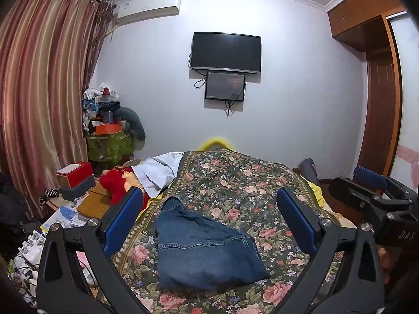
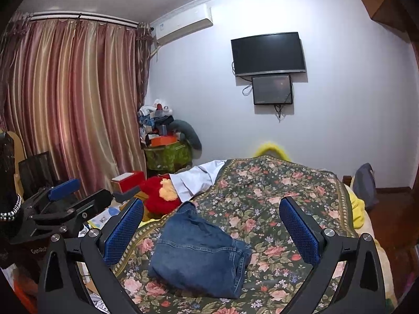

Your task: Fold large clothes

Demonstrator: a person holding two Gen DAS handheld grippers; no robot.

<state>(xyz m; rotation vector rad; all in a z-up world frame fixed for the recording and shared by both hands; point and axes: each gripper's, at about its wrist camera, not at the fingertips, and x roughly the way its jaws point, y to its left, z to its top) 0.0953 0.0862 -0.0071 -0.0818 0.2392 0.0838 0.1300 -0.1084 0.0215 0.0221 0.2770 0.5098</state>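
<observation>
The jeans lie folded compact at bed centre, so the left gripper and right gripper, fingers wide and empty, hover at 6 o'clock.

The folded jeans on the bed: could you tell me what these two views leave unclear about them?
- Underside and inner layers of the folded jeans: hidden by the top layer, both views.
- Waistband or leg ends: cannot tell, both views.
- Near edge of the floral bedspread: cut off by the bottom edge and gripper frames.
</observation>
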